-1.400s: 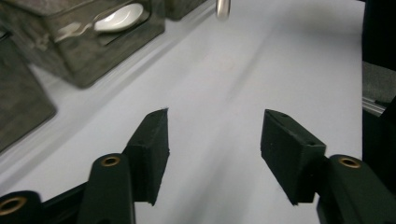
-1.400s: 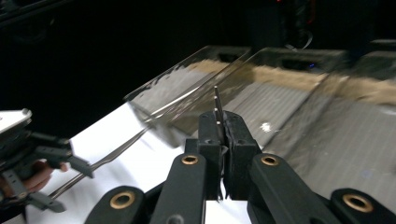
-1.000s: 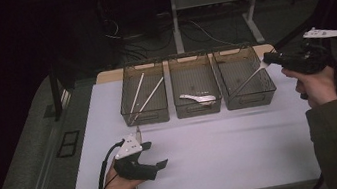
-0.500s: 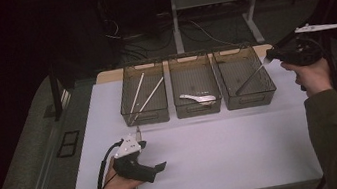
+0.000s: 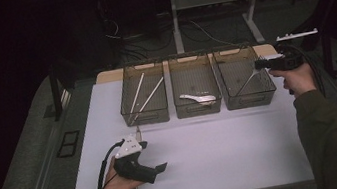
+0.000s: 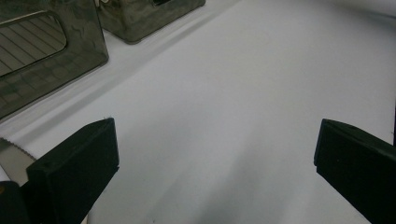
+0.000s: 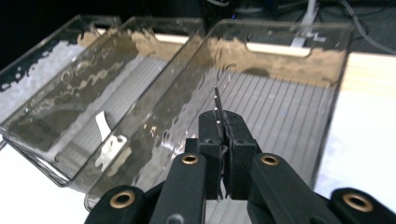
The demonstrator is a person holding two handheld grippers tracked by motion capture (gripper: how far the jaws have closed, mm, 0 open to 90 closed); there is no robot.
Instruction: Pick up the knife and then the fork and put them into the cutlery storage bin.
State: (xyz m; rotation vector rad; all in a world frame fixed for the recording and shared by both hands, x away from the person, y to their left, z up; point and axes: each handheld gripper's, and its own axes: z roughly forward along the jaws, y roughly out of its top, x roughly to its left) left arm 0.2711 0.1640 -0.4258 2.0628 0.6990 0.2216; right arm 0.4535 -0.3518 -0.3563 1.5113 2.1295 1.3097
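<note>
Right gripper (image 5: 259, 64): jaws clenched on a thin flat utensil (image 7: 217, 108), probably a knife, seen edge-on in the right gripper view. The utensil projects past the jaw tips. In the high view its pale length (image 5: 249, 81) slants down into the right-hand bin (image 5: 248, 99), toward 7 o'clock from the gripper. The gripper sits at the 2 o'clock area of the table (image 5: 225, 151), over that bin's right rim.

Left gripper (image 5: 154, 173): jaws released and spread wide, with bare table surface between them in the left gripper view. The jaws have just been opening. The gripper rests at the 7 o'clock area of the table. A serrated metal blade (image 6: 13, 157) lies at the 8 o'clock edge of the left gripper view, just beside the left jaw.

Three clear bins stand in a row at 12 o'clock:
- Left bin (image 5: 145, 116): two long pale sticks (image 5: 149, 96), crossing.
- Middle bin (image 5: 198, 109): one white spoon (image 5: 198, 98).
- Right-hand bin: receives the held utensil.
</note>
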